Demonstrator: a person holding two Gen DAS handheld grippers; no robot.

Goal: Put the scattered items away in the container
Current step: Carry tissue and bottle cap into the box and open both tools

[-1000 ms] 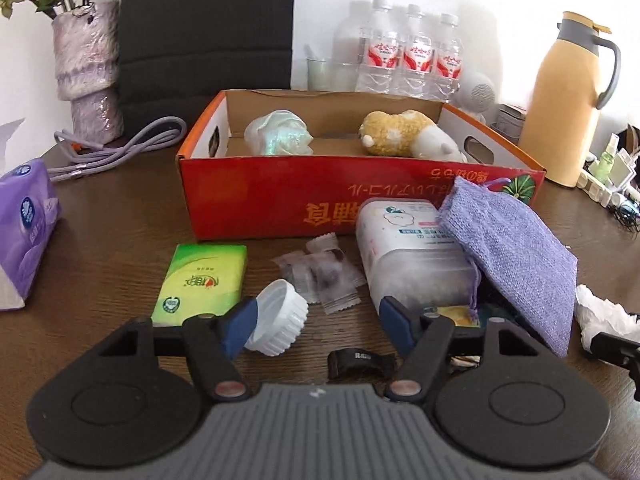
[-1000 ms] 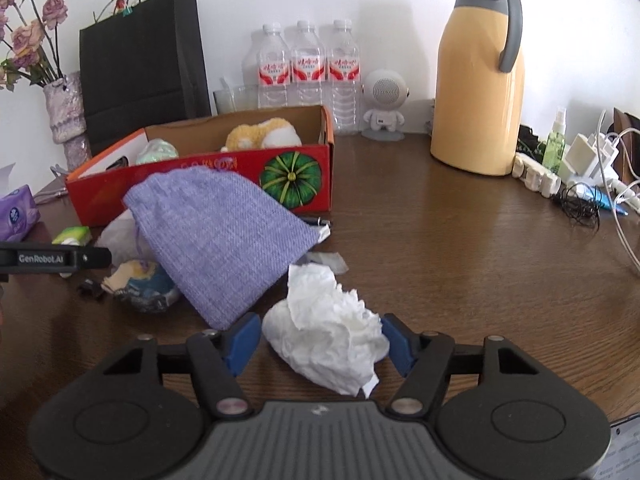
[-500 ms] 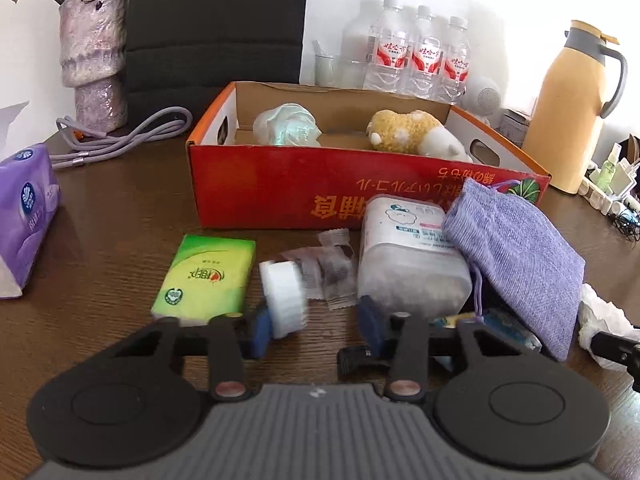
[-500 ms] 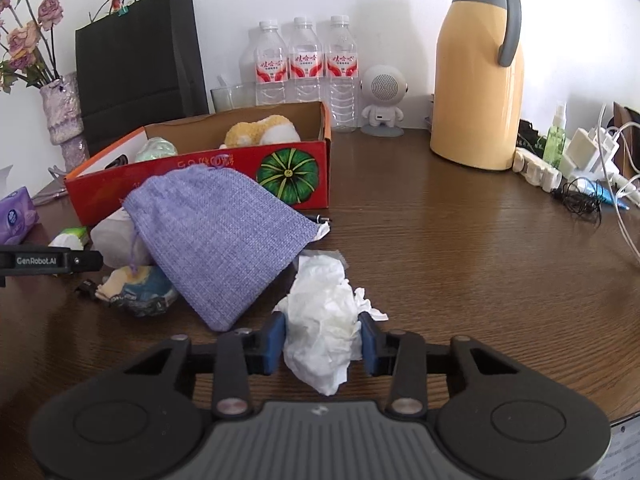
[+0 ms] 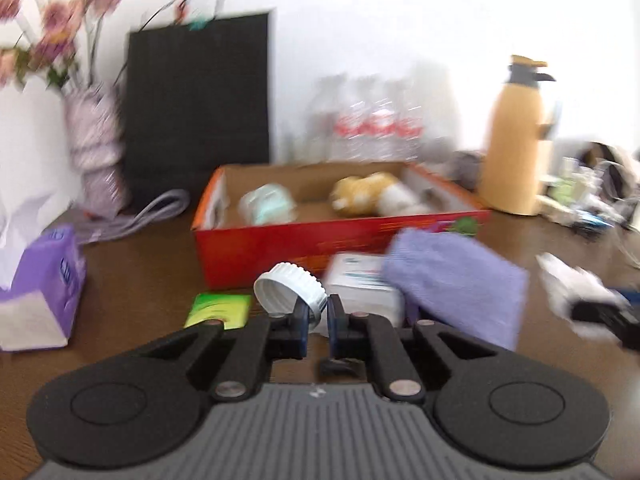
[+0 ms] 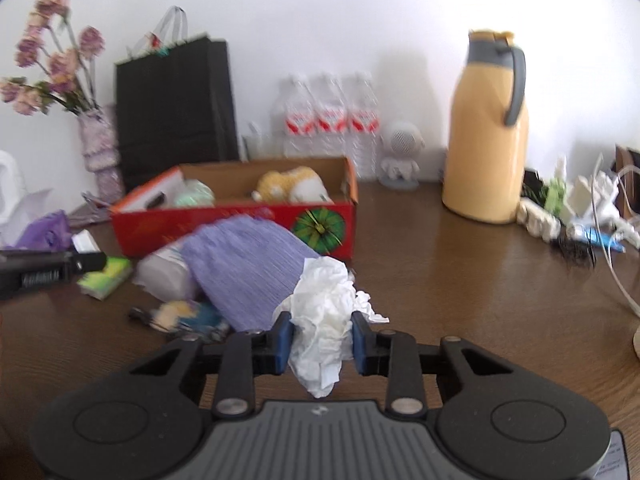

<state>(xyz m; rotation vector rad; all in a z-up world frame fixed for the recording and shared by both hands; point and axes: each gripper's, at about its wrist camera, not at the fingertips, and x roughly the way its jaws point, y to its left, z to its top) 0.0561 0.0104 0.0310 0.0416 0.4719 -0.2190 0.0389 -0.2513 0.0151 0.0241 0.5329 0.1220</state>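
Cluttered wooden table point(image 6: 460, 280), red box point(image 5: 320, 240) behind: left gripper point(image 5: 318, 314) just closed, pinching white cap point(image 5: 290, 286); right gripper point(image 6: 320, 338) just closed, squeezing crumpled tissue point(image 6: 324, 312).

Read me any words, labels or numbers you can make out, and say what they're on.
None is readable.
Water bottles: red labels, blurred.
Red box: front print smeared.
Left hand-held gripper: white lettering on its side, blurred.
Green packet, white tub: too blurred.

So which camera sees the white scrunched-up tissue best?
The right wrist view: the crumpled tissue sits sharp and whole, squeezed in the right tongs. The left wrist view catches it only as a blurry white smear at the right edge.
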